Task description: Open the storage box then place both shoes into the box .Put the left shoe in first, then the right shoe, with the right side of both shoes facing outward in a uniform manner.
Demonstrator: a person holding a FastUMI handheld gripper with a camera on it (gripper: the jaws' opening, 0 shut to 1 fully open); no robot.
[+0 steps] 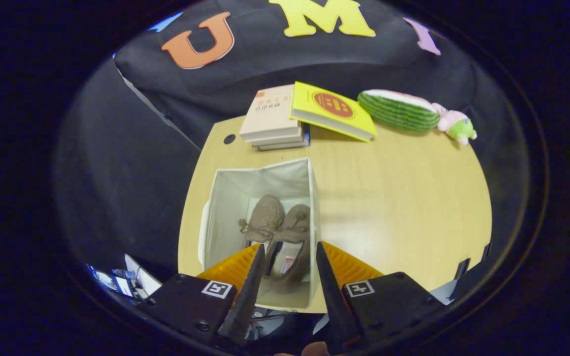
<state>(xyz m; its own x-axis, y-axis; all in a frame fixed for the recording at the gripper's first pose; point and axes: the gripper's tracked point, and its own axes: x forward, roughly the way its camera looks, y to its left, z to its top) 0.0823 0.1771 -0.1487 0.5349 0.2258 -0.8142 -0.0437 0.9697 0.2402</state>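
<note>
An open white fabric storage box (225, 198) stands on the wooden table, just ahead of my fingers. Two brown knitted shoes lie side by side on its floor, toes pointing away from me: one shoe (264, 215) on the left, the other shoe (292, 237) on the right with its opening and inner label toward me. My gripper (289, 252) hovers above the box's near end, open, with the right shoe's heel seen in the gap between the fingers. Neither finger touches a shoe.
At the table's far side lies a stack of books (271, 121) with a yellow book (332, 110) leaning on it. A watermelon-slice plush (398, 111) and a small pink-and-green plush toy (457, 126) sit to the right. Bare tabletop (403, 198) spreads right of the box.
</note>
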